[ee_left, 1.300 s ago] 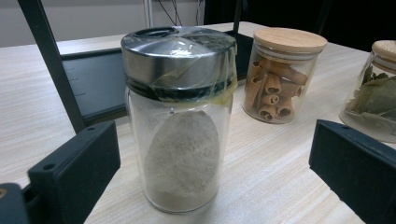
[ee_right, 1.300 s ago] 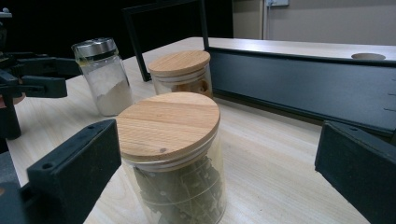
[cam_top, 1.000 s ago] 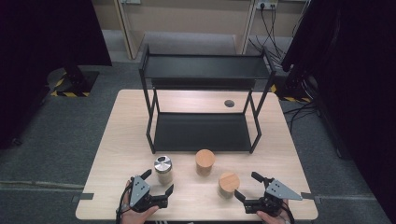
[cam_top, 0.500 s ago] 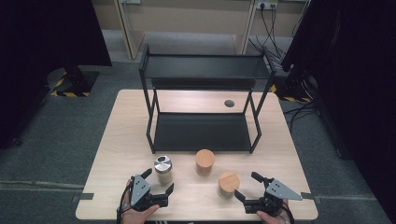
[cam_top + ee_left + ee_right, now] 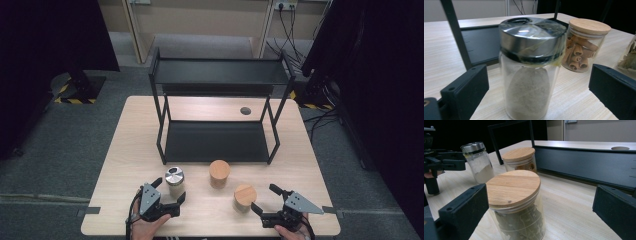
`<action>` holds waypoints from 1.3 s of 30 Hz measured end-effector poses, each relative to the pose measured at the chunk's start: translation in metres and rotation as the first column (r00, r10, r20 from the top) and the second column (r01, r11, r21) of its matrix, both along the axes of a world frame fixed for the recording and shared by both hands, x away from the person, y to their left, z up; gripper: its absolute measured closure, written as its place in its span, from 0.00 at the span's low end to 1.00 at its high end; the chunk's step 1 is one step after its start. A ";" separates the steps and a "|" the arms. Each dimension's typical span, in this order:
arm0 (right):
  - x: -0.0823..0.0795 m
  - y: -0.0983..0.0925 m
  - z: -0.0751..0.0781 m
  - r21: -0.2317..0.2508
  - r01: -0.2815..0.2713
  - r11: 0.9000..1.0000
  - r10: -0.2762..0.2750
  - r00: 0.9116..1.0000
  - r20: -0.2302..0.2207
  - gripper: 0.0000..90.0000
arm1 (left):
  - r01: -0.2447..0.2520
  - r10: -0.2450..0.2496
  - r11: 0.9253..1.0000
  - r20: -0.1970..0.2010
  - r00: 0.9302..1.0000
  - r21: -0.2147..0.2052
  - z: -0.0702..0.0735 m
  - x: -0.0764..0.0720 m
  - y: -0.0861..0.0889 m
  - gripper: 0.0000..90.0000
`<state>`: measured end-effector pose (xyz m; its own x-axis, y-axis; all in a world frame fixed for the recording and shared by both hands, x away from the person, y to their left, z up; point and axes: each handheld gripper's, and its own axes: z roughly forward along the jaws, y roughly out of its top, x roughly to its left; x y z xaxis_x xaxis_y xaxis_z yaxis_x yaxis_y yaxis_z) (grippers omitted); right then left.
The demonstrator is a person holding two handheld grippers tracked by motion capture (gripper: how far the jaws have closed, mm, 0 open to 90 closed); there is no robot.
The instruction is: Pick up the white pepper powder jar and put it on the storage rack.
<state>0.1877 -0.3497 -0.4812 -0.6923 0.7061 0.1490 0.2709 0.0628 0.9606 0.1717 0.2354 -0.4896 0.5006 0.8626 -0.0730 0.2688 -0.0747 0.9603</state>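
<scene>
Jaws of the left gripper stand wide open around the steel-lidded powder jar, untouching, while the right gripper gapes equally beside the wooden-lidded herb jar

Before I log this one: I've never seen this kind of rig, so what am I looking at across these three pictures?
A person holds a two-jaw claw in each hand. One camera looks down on the wooden table; the other two ride on the claws, looking out between their black jaws. On the table stand a black two-tier rack and three jars. The left claw is open around the metal-lidded jar of pale powder; the right claw is open around a wooden-lidded jar of dried leaves. The third jar stands between them, nearer the rack. Nothing is gripped yet.
</scene>
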 end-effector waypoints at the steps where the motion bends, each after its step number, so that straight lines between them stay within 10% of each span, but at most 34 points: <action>1: 0.000 0.000 0.000 0.000 0.000 1.000 0.000 1.000 0.001 0.01 | 0.001 -0.001 1.000 -0.002 1.000 0.001 0.000 0.001 0.000 0.02; 13: 0.000 -0.001 0.000 0.005 0.001 1.000 -0.001 1.000 0.004 0.01 | 0.008 -0.008 1.000 -0.027 1.000 0.025 0.004 0.019 -0.007 0.07; 24: 0.000 -0.001 0.000 0.009 -0.003 1.000 0.003 1.000 0.004 0.01 | -0.017 0.018 0.999 -0.028 0.999 0.050 0.005 0.025 -0.011 0.33; 39: -0.002 -0.003 0.001 0.013 0.002 1.000 -0.002 1.000 0.010 0.01 | -0.006 0.007 0.999 -0.014 1.000 0.051 0.007 0.020 -0.015 0.34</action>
